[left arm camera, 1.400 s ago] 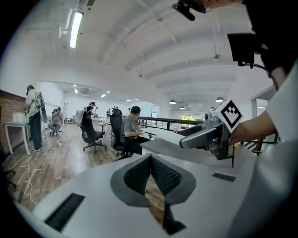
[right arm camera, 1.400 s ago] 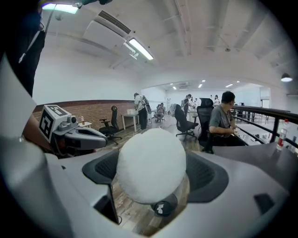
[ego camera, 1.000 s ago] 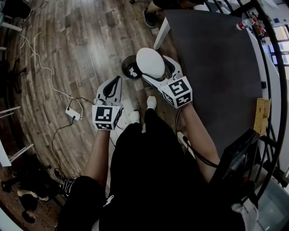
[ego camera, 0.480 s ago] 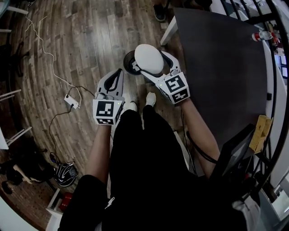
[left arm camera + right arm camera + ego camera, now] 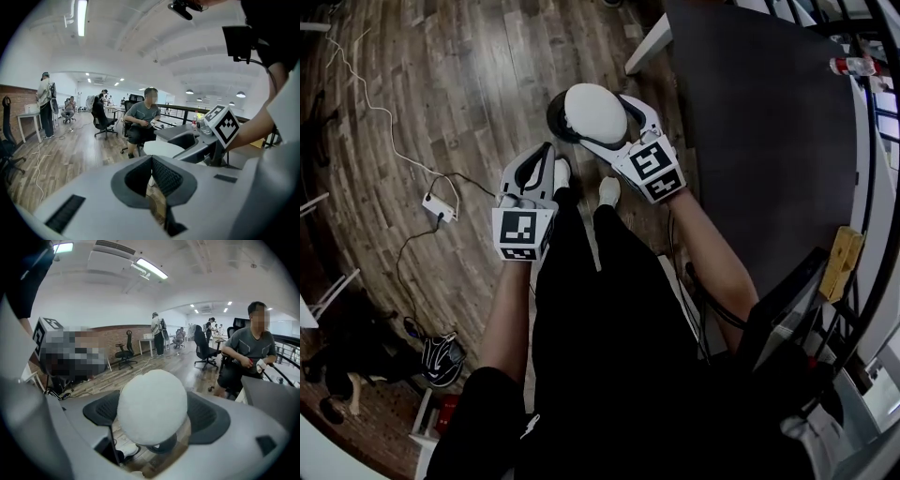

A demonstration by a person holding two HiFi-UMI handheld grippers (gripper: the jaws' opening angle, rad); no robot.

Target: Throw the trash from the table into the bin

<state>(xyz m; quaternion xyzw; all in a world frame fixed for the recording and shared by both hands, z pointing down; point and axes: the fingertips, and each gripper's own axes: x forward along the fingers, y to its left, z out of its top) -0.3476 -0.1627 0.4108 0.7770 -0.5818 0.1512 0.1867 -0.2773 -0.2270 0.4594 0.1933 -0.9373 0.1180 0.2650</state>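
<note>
Right gripper view, frame centre: the right hand-held gripper (image 5: 153,420) clamps a white ball (image 5: 152,401), likely light and squashy, across its middle above the bin (image 5: 553,118); the left hand-held gripper (image 5: 151,176) has its jaws together, empty.

The ball (image 5: 596,114), in the right gripper (image 5: 591,109), hangs over the bin (image 5: 554,119) (on the floor), left of the table (image 5: 769,141).

No readable text, label, brand, number or sign shows in any of the views.
</note>
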